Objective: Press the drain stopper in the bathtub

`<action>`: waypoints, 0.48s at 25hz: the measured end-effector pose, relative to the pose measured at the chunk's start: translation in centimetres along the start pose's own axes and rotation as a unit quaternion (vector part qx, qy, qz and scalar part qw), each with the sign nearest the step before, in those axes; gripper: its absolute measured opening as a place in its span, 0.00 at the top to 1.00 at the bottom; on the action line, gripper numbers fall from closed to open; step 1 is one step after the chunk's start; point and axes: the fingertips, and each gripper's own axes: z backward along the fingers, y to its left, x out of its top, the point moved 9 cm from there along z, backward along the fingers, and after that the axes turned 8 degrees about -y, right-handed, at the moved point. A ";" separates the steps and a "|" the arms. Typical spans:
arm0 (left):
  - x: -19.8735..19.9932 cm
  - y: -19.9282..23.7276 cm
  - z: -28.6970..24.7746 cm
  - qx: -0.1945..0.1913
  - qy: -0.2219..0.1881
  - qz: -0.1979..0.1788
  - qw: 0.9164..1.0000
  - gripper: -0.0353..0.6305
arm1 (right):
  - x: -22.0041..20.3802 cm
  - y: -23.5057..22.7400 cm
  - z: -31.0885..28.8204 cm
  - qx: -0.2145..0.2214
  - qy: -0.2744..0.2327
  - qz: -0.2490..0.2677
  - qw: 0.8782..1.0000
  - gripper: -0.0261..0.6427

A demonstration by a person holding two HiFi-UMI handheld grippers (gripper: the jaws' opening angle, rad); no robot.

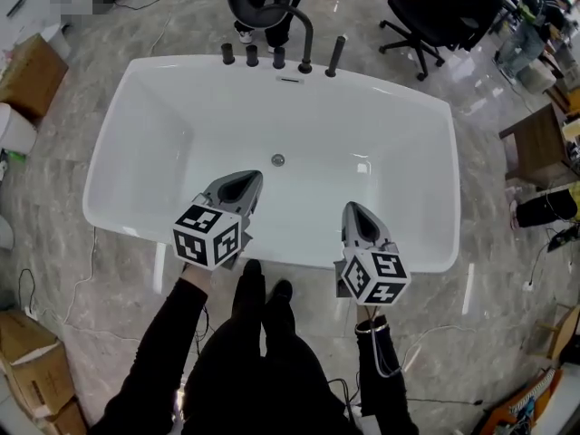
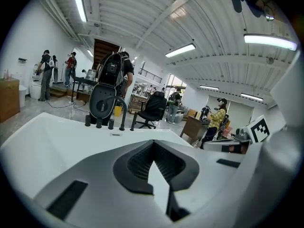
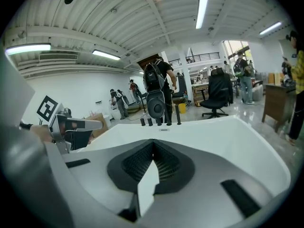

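Observation:
The white bathtub (image 1: 136,89) fills the middle of the head view. Its small round metal drain stopper (image 1: 278,159) sits on the tub floor near the centre. My left gripper (image 1: 249,179) hangs over the near part of the tub, shut and empty, its tip a little short of the stopper and to its left. My right gripper (image 1: 351,208) is also shut and empty, over the near rim to the right of the stopper. The left gripper view and right gripper view look across the tub rim (image 2: 57,127) (image 3: 228,127); the stopper is hidden in both.
A black faucet (image 1: 304,34) and several black knobs stand on the tub's far rim. Behind it are black office chairs (image 1: 444,12). Cardboard boxes (image 1: 32,361) lie on the floor at left, a brown stool (image 1: 535,143) at right. People stand in the background.

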 end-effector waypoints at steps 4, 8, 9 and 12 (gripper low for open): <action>0.8 2.5 -2.1 -0.010 0.005 0.005 1.000 0.95 | 0.3 0.2 -2.7 -0.011 0.012 -0.001 1.000 0.96; 1.3 5.1 -3.7 -0.022 0.013 0.004 1.000 0.95 | -0.1 1.0 -5.6 -0.019 0.023 -0.004 1.000 0.96; 1.3 5.7 -4.1 -0.025 0.016 0.003 1.000 0.95 | -0.1 1.1 -6.1 -0.021 0.025 -0.004 0.999 0.96; 1.3 7.4 -5.4 -0.030 0.023 0.004 0.999 0.95 | -0.2 1.1 -7.8 -0.025 0.032 -0.002 0.999 0.96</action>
